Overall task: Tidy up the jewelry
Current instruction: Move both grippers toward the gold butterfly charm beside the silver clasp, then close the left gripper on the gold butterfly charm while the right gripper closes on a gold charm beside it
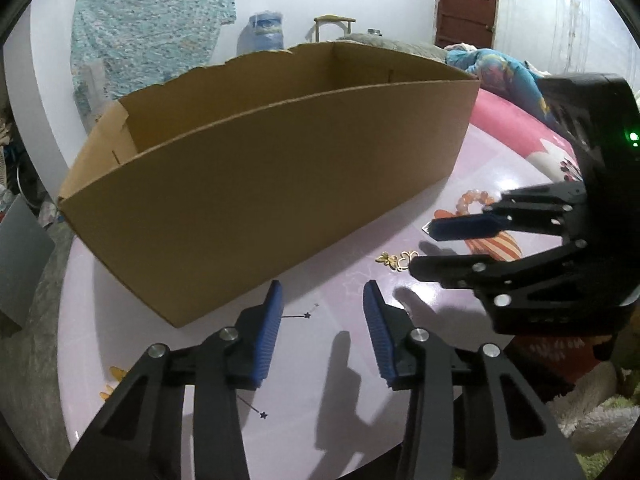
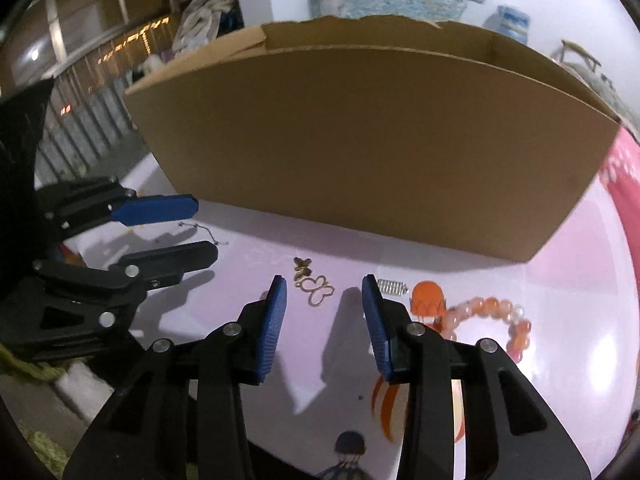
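Observation:
A large open cardboard box (image 1: pixel 260 184) (image 2: pixel 380 152) stands on the pink table. In front of it lie gold butterfly charms (image 2: pixel 314 284) (image 1: pixel 396 259), a small silver spring piece (image 2: pixel 391 286), an orange claw clip (image 2: pixel 428 298) and an orange bead bracelet (image 2: pixel 496 320) (image 1: pixel 474 200). A thin chain with star charms (image 1: pixel 296 315) (image 2: pixel 200 232) lies near the left gripper. My left gripper (image 1: pixel 322 328) (image 2: pixel 200 232) is open and empty just above the table, near the box. My right gripper (image 2: pixel 322 320) (image 1: pixel 424 246) is open and empty, hovering just short of the butterfly charms.
The round table (image 1: pixel 352 380) has a pink cartoon print cover. Its edge drops to a green rug (image 2: pixel 24 368). A bed with a blue patterned cloth (image 1: pixel 504 68), a brown door (image 1: pixel 466 0) and a water bottle (image 1: pixel 264 32) are behind the box.

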Demonstrator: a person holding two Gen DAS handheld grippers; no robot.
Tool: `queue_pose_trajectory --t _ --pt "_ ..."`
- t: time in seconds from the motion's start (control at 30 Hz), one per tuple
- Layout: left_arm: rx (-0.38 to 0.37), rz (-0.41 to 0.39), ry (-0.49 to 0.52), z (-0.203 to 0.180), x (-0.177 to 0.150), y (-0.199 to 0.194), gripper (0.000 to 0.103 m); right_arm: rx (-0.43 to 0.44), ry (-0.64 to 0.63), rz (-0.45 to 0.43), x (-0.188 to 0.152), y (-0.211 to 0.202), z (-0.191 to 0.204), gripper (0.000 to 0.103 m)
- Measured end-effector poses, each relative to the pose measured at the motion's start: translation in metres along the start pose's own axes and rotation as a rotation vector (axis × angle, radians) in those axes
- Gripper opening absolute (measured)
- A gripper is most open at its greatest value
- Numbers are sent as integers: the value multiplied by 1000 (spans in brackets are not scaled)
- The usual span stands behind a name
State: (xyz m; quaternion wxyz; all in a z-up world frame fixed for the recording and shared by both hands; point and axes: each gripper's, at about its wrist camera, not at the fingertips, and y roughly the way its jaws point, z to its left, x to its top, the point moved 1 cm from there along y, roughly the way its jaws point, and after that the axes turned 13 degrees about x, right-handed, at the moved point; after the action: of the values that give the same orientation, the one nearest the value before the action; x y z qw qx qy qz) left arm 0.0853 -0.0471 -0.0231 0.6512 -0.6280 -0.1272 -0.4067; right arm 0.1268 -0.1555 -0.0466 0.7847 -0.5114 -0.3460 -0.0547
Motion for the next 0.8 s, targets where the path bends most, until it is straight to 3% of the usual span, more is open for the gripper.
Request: queue_pose_trajectory --t 0.27,0.47,0.8 --pt "-20 15 -4 3 2 7 39 -37 -38 22 8 13 10 34" --pt "-31 22 -9 2 3 11 37 -70 -40 30 10 18 22 14" --pt "-72 18 -10 -1 6 10 37 -66 15 32 8 8 9 10"
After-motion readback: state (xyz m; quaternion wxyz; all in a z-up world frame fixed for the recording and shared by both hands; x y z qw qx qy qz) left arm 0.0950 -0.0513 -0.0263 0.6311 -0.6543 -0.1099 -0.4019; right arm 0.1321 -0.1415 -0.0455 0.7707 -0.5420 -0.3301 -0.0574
